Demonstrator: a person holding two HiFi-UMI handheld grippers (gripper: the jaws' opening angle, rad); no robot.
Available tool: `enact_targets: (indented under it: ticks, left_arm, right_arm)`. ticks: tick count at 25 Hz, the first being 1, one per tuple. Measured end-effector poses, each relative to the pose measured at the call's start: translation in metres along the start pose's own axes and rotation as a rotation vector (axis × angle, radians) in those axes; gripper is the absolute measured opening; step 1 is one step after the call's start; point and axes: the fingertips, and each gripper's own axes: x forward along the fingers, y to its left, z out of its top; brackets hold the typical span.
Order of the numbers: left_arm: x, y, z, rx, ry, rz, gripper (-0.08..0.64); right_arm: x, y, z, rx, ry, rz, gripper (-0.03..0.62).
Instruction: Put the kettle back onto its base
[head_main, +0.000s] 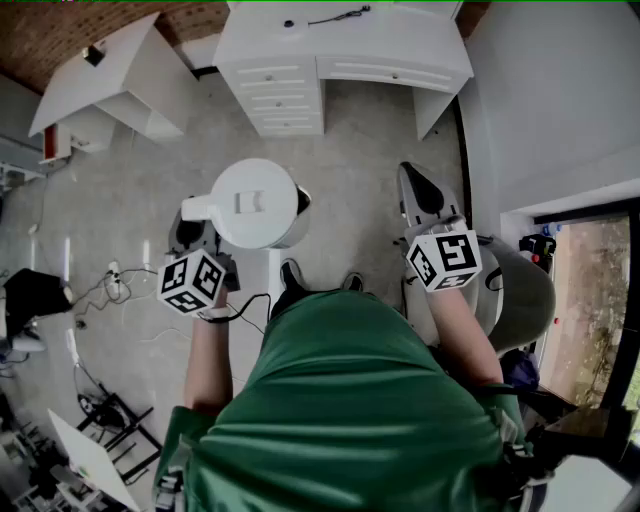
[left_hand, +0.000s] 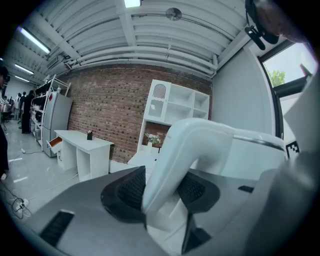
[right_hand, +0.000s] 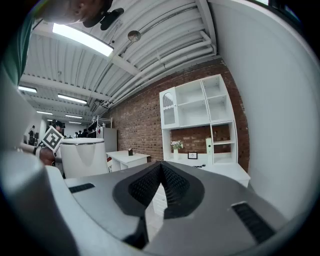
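while the kettle (head_main: 255, 205) shows in the head view only as a round white lid seen from above, its place is plain: straight ahead of the left gripper (head_main: 190, 232), with the handle (head_main: 196, 210) turned back toward that tool. the left hand is the one on it. the right gripper (head_main: 418, 192) is well apart to the right, pointing the same way at nothing. a dark edge (head_main: 301, 203) peeks out by the kettle's right side; i cannot tell whether that is the base, nor whether the kettle hangs in the air or rests on something. if it is the base, the coming move looks like a straight lowering with the body kept upright, not a carry sideways.

in the left gripper view the handle arches up from between the jaws toward the white body at the right. the ribbed pads (left_hand: 126, 190) stand wide and press on either side of the handle, so this tool is clamped on the kettle by its handle.

in the right gripper view the two pads (right_hand: 145, 187) meet with no gap and nothing between them, so this tool is closed and empty. the kettle stands off to its left, upright, beside the marker cube (right_hand: 52, 138) of the other tool.
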Motion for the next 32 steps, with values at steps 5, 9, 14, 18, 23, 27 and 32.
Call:
enact_targets:
  ticks: [5,9,14,18,23,27,32]
  left_arm:
    - [-0.006,-0.019,-0.009,-0.016,0.004,0.001,0.196]
    - [-0.011,-0.031,-0.013,-0.041,-0.002,-0.003,0.196]
    - [-0.014,-0.041,-0.008,-0.042,-0.005,0.004,0.196]
    - [-0.009,-0.044,-0.005,-0.024,0.004,0.012,0.196]
    - [0.012,-0.037,0.0,-0.02,0.012,0.01,0.196]
    - [0.043,-0.024,0.006,-0.021,0.018,0.004,0.196]
    - [0.088,-0.002,0.014,-0.04,0.031,-0.019,0.196]
  right_arm:
    - [-0.017,-0.01,-0.01,0.013,0.02,0.011,0.021]
    - [-0.024,-0.016,-0.021,0.033,0.042,0.031,0.023]
    - [-0.031,-0.031,-0.007,-0.006,-0.005,0.005,0.031]
    - [-0.029,-0.045,0.009,-0.027,-0.052,-0.023,0.113]
    - [-0.011,-0.056,0.02,-0.023,-0.085,-0.038,0.12]
    - [0.019,-0.064,0.026,-0.022,-0.083,-0.054,0.119]
    - [0.063,-0.065,0.029,-0.044,-0.05,-0.061,0.117]
